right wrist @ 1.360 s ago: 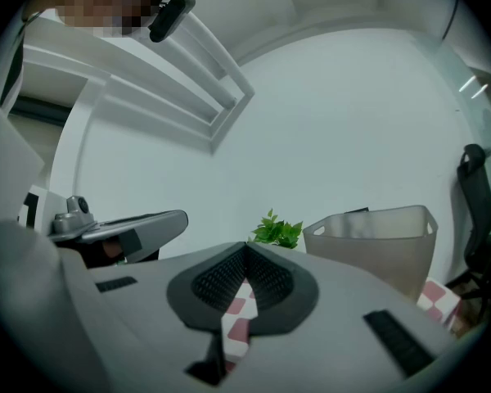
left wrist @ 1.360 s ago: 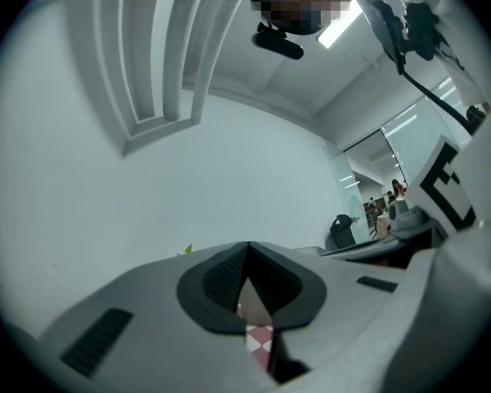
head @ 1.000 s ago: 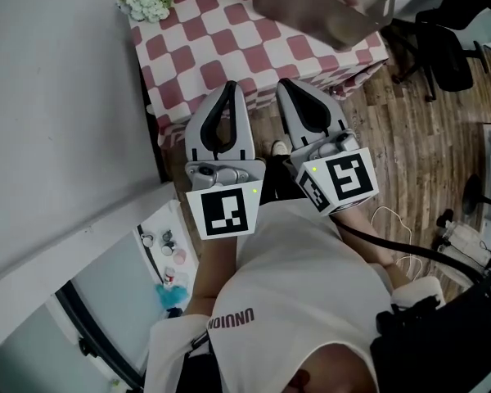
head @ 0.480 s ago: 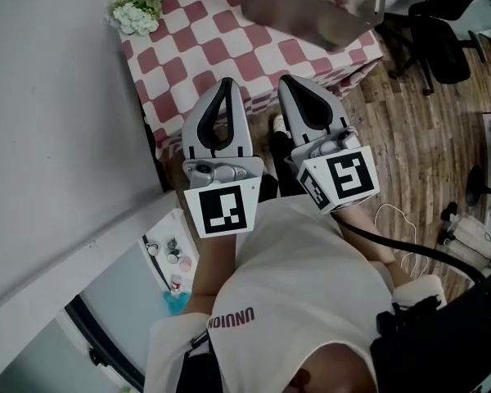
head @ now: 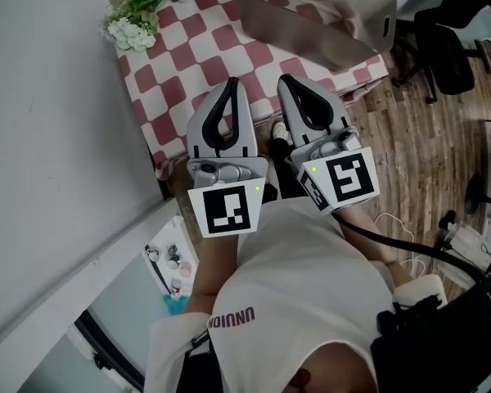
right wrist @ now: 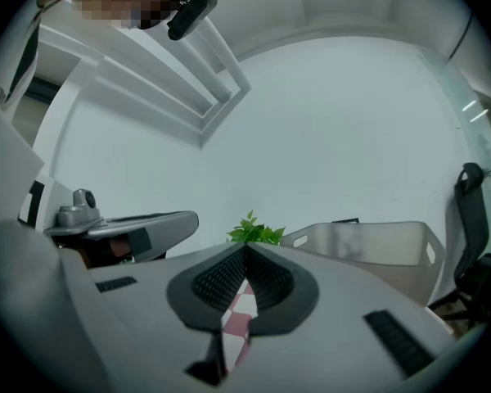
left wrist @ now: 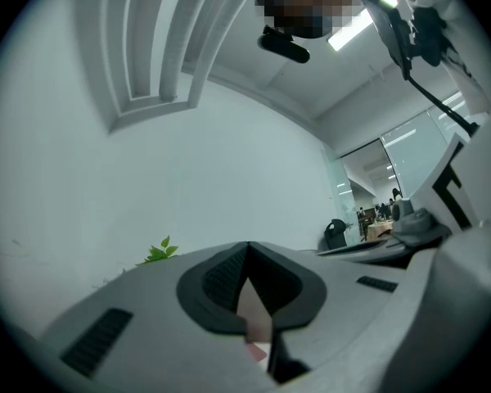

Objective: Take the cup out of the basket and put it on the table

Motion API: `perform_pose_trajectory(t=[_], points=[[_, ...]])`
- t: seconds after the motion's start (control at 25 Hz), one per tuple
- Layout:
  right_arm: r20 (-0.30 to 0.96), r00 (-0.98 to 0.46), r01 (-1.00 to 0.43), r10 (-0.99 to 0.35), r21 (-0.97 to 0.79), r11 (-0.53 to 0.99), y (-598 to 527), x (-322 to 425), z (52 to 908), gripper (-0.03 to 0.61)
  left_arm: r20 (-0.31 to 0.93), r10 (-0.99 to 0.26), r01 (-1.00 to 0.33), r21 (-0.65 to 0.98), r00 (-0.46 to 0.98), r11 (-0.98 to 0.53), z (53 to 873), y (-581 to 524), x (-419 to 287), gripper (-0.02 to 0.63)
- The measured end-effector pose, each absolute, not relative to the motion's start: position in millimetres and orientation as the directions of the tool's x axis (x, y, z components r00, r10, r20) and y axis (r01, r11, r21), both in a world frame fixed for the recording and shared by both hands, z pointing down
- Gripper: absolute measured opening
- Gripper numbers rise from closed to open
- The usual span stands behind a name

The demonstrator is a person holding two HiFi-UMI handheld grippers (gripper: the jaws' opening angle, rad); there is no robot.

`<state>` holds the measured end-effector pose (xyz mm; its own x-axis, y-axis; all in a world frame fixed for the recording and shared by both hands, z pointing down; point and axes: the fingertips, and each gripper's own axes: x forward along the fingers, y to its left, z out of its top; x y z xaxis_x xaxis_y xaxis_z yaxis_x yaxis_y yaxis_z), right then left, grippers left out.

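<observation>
Surface: table under a red and white checked cloth, standing against a pale wall
Room: wood plank floor to the right of the table; a dark office chair on it near the table's far right corner; a thin cable looped on the floor beside the person
Table corner: a green plant with small white flowers at the far left of the cloth, by the wall
Container: basket of frosted grey plastic with slot handles, on the far right part of the table, well apart from both grippers
Contents: the cup cannot be made out; the right gripper view shows only a dim pale shape behind the basket's wall, and in the head view the inside is blurred
Left gripper: held over the table's near edge, pointing at the cloth; fingers closed tip to tip, a narrow slit below the tips showing only the cloth beyond, touching no object
Right gripper: just beside the left one and level with it, at the table's near edge; fingers likewise pressed together at the tips, checked cloth seen through the slit, clear of the basket
Operator: white shirt, both grippers held close in front of the body
</observation>
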<state>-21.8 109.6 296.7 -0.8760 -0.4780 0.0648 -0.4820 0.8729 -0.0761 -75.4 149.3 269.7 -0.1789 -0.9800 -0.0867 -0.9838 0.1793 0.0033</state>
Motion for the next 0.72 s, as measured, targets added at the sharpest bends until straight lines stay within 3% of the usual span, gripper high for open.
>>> perform_pose_trajectory(t=[0.72], points=[[0.023,-0.949,-0.314,-0.313,-0.067,0.947,-14.3,-97.7,262.3,0.018,-0.094,-0.93,-0.934,-0.014,-0.354,0.357,245.4,36.9,-145.6,0.011]])
